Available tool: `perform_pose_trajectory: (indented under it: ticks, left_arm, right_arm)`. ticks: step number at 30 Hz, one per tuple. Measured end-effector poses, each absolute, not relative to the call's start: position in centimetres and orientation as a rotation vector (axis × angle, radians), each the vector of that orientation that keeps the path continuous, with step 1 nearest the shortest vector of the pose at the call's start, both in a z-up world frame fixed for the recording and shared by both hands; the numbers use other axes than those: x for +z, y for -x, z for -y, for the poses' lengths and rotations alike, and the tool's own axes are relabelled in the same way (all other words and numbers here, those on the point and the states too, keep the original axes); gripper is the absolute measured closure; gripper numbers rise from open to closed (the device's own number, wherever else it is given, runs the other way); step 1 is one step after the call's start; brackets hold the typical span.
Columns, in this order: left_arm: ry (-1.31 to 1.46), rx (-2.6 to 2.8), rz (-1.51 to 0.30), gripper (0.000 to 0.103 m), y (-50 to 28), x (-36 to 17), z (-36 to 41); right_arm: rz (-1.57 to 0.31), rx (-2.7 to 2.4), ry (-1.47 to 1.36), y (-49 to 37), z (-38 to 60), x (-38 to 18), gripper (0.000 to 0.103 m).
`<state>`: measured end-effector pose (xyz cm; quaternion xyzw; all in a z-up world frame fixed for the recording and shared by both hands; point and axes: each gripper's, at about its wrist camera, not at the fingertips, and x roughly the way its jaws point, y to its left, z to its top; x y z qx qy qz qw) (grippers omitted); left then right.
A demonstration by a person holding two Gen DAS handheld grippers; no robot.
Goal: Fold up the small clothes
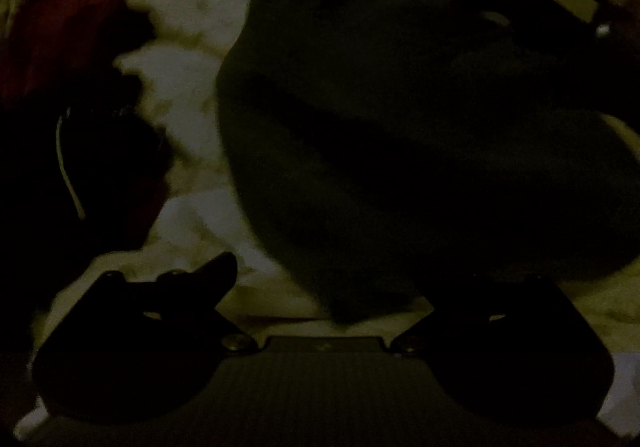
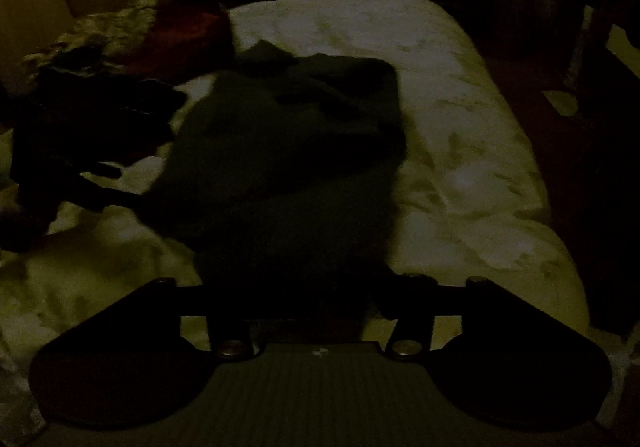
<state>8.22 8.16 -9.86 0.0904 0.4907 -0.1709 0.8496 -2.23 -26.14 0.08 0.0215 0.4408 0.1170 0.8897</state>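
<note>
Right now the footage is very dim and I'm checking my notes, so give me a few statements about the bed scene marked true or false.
1. The dark garment lies on a pale bedspread. True.
2. The garment is bright white. False: it is dark, darker than the bedspread.
3. A red cloth sits on the bed's far left in the right wrist view. True.
4. The left gripper fingers are pressed shut. False: they stand apart, with garment fabric between them.
5. The garment hangs from a hanger. False: it lies on the bed.
</note>
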Motion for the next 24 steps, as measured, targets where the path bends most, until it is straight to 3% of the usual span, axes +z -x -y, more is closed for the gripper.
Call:
perform_pose_trajectory:
  ticks: [6,7,10,11,12,13,14,15,16,24]
  left_arm:
    - [-0.009,-0.405,-1.159,0.011,-10.0,-13.6,-9.5]
    - [-0.002,-0.399,-1.159,0.019,-10.2,-14.0,-9.4]
    - [0.036,-0.413,-1.182,0.065,-10.7,-14.9,-9.1]
    - [0.038,-0.415,-1.184,0.069,-10.8,-15.1,-8.9]
    - [0.036,-0.413,-1.183,0.073,-10.9,-15.3,-8.7]
    - [0.038,-0.412,-1.182,0.083,-10.9,-15.4,-8.6]
    - [0.045,-0.416,-1.178,0.086,-10.8,-15.3,-8.5]
    - [0.043,-0.418,-1.161,0.087,-10.5,-15.0,-8.5]
    - [0.036,-0.416,-1.143,0.088,-10.3,-14.6,-8.6]
    - [0.075,-0.418,-0.98,0.09,-7.0,-8.0,-11.2]
  right_arm:
    - [-1.001,0.228,-0.127,0.9,27.1,-3.3,0.014]
    - [-1.015,0.226,-0.136,0.5,27.1,-4.0,0.014]
    - [-1.042,0.247,-0.226,-0.3,26.8,-5.7,0.016]
    - [-1.048,0.263,-0.271,-0.4,26.6,-6.2,0.016]
    - [-1.054,0.277,-0.303,-0.6,26.3,-6.6,0.023]
    - [-1.062,0.291,-0.324,-0.8,25.9,-7.1,0.037]
    - [-1.066,0.296,-0.332,-0.8,25.6,-7.4,0.055]
    - [-1.063,0.295,-0.339,-0.8,25.3,-7.5,0.063]
    - [-1.054,0.293,-0.35,-0.6,25.2,-7.6,0.079]
    - [-0.932,0.309,-0.331,1.3,25.7,-3.9,0.086]
